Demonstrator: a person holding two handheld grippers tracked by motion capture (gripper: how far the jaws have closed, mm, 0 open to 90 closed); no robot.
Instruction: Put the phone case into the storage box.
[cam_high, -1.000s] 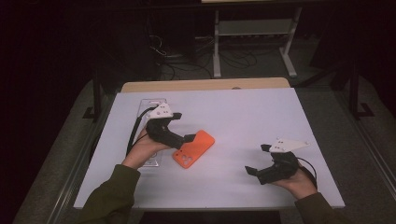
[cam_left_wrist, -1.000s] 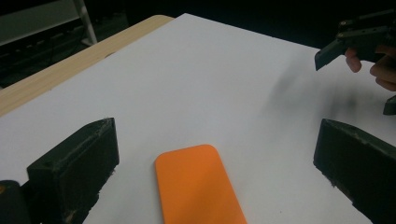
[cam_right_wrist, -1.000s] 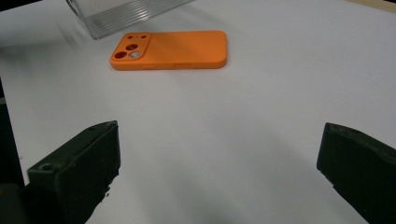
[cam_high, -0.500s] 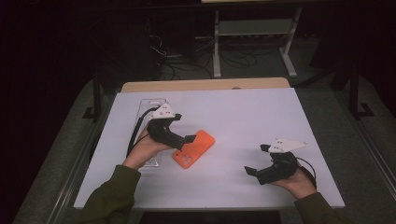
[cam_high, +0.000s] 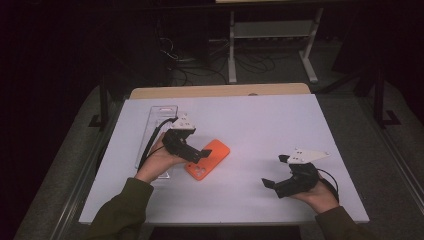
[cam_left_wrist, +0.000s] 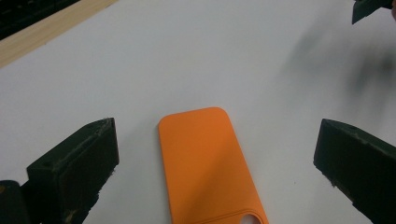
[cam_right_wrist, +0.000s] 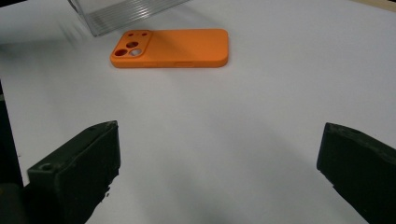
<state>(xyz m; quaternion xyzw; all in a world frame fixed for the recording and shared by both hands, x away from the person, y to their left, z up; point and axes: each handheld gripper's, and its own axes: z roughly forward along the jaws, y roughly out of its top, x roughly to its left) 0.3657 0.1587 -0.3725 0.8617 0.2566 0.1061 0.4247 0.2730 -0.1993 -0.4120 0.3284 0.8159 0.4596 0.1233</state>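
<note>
Orange phone case (cam_high: 207, 159) lies flat between the left gripper's (cam_left_wrist: 215, 154) spread fingers; right gripper (cam_right_wrist: 219, 163) likewise spread, apart.

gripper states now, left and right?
Left gripper: open, jaws either side of the orange case, not gripping.
Right gripper: open, holding nothing.

This place looks like a lab or a test room, not a home. The desk (cam_high: 260, 120) has a plain white top and stands on a grey floor. Behind it the room is dark, with loose cables (cam_high: 187, 60) on the floor and a metal stand (cam_high: 272, 40).
</note>
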